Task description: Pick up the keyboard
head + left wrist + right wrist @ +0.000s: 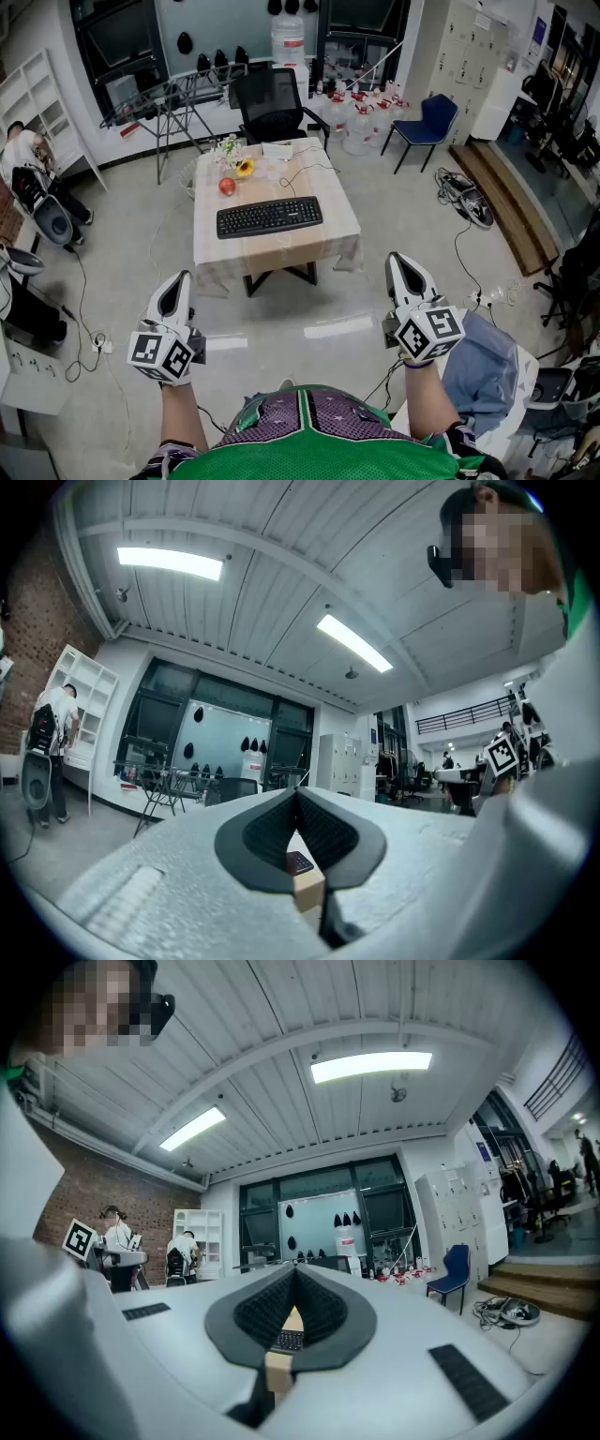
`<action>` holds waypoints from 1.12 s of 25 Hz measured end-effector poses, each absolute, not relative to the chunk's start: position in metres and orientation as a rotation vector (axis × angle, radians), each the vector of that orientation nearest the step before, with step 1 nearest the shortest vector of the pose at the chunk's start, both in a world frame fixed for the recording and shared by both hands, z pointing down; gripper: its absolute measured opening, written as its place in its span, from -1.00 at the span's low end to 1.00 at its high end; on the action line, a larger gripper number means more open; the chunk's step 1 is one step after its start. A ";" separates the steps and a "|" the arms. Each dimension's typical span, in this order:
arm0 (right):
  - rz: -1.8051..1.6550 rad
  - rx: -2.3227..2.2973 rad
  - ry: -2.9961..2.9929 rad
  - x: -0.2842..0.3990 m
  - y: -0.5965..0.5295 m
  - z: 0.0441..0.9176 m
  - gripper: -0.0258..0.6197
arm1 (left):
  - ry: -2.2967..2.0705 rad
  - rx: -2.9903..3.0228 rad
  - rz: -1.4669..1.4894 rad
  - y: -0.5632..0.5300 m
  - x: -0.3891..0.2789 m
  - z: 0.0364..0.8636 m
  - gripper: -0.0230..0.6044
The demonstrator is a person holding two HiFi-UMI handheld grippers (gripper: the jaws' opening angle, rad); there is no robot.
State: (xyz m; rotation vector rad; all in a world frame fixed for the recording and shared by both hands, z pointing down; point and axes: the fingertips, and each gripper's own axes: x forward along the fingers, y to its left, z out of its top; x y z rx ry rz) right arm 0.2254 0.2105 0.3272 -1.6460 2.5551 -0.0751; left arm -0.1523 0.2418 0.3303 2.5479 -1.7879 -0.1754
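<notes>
Keyboard (270, 217), black, lies flat near the middle of the cloth-covered surface (319, 246), nothing touching it.
Red apple (227, 186) sits just beyond the keyboard's left end. A yellow fruit (245, 169) lies further beyond the keyboard, beside a small bunch of flowers (225, 148).
Black chair (272, 101) stands past the keyboard, at the far edge of the surface.
Left claw (175, 286) and right claw (403, 267) are held level over the floor (281, 328), well short of the keyboard, both pointing toward it.
Left claw: jaws pressed together, nothing held.
Right claw: jaws pressed together, nothing held.
</notes>
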 end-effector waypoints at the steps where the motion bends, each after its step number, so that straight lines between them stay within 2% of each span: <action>1: -0.074 -1.644 2.558 0.225 0.210 0.327 -0.92 | -1.790 2.545 -0.174 0.242 -0.152 0.332 -0.87; 17: -0.068 -1.615 2.537 0.213 0.199 0.323 -0.92 | -1.785 2.541 -0.180 0.228 -0.157 0.338 -0.87; 28: -0.101 -1.597 2.573 0.168 0.170 0.335 -0.92 | -1.769 2.511 -0.188 0.200 -0.200 0.362 -0.87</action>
